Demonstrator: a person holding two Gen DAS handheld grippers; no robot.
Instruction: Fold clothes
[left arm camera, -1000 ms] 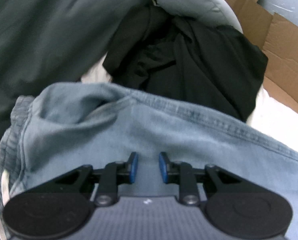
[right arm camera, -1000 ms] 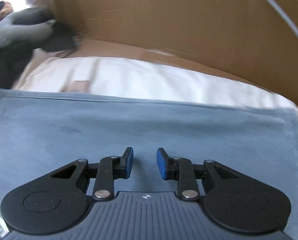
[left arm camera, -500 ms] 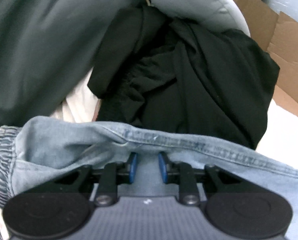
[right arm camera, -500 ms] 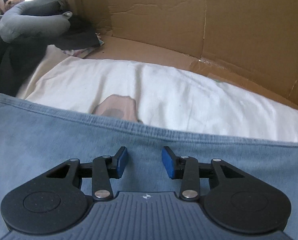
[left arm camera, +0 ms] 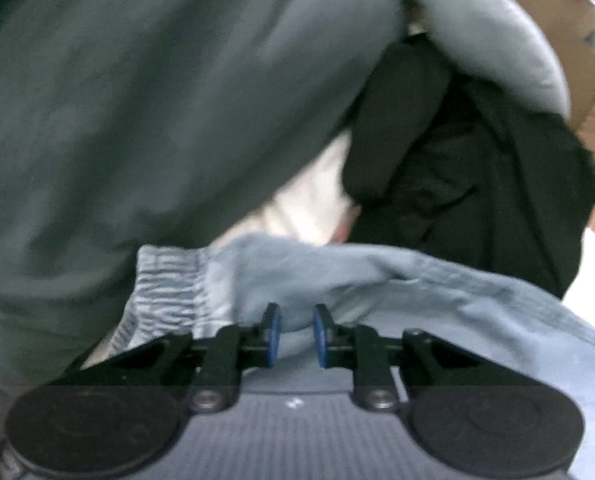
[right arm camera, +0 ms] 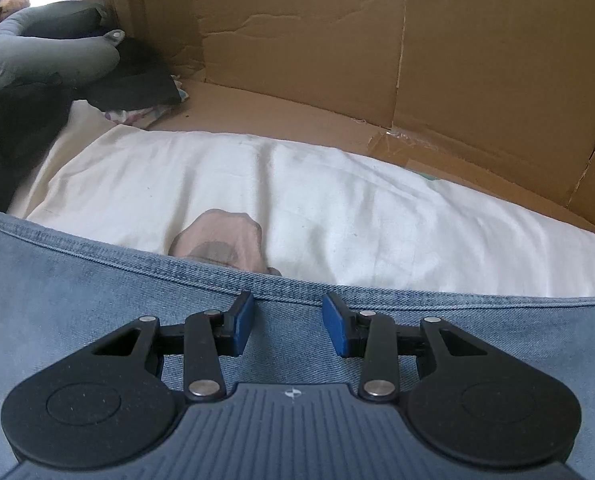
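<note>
Since half a second ago, the right gripper (right arm camera: 287, 326) has been widened, its blue pads now standing well apart over the denim jeans (right arm camera: 97, 300), with no cloth caught between them. In the left wrist view, blurred by motion, the elastic waistband (left arm camera: 169, 292) has been shifted toward the middle of the frame, and a fold of denim jeans (left arm camera: 377, 280) is being bunched up at the left gripper (left arm camera: 295, 336). Its pads are being held at a narrow gap, with denim bulging into it; whether the cloth is being pinched cannot be told. The jeans are being spread across the near edge of a white sheet (right arm camera: 317, 200), with the stitched seam lying just beyond the right fingertips. A pinkish patch (right arm camera: 221, 240) is being shown on the sheet, touching the seam. A black garment (left arm camera: 477, 184) is being seen beyond the jeans, below a grey padded cushion (left arm camera: 489, 36), while brown cardboard walls (right arm camera: 377, 48) are bounding the sheet's far edge. Dark green fabric (left arm camera: 157, 100) is filling the left view's upper left.
</note>
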